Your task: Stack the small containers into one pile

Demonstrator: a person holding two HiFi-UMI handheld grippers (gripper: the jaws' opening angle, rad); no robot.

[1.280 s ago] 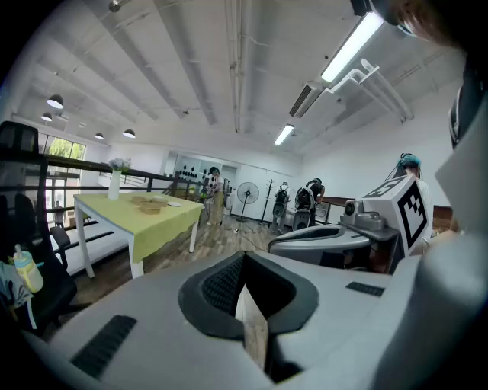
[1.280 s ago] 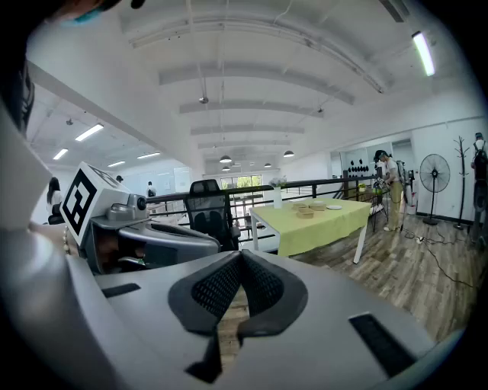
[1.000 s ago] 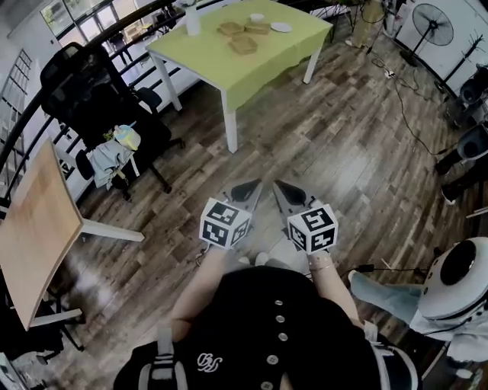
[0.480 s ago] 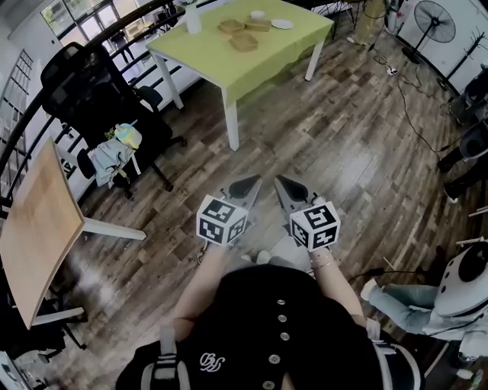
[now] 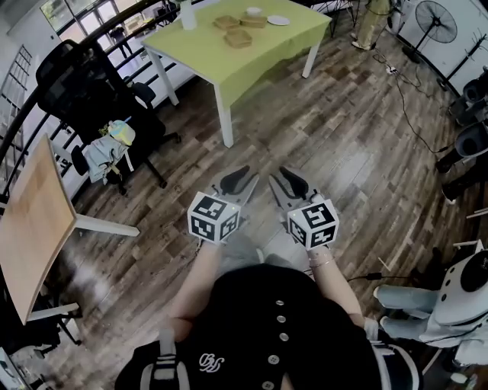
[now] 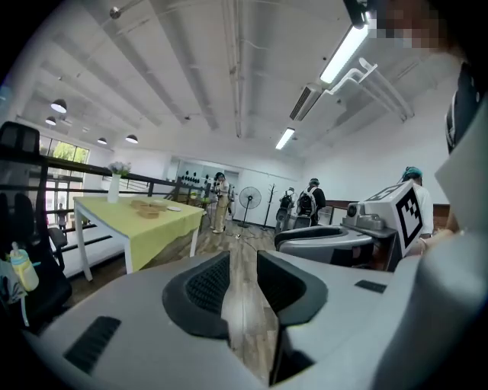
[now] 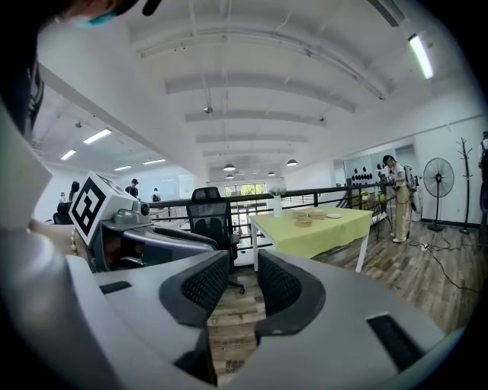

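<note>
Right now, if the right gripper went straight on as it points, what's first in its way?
Probably the plank floor, since the right gripper tilts slightly down; past that, the black office chair. Depth unclear.

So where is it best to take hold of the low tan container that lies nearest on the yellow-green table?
Probably at its rim, coming from above on the near side: the low tan container lies flat on the yellow-green table, apart from the other tan containers behind it, so its near edge looks free. Finer shape is too small to tell.
</note>
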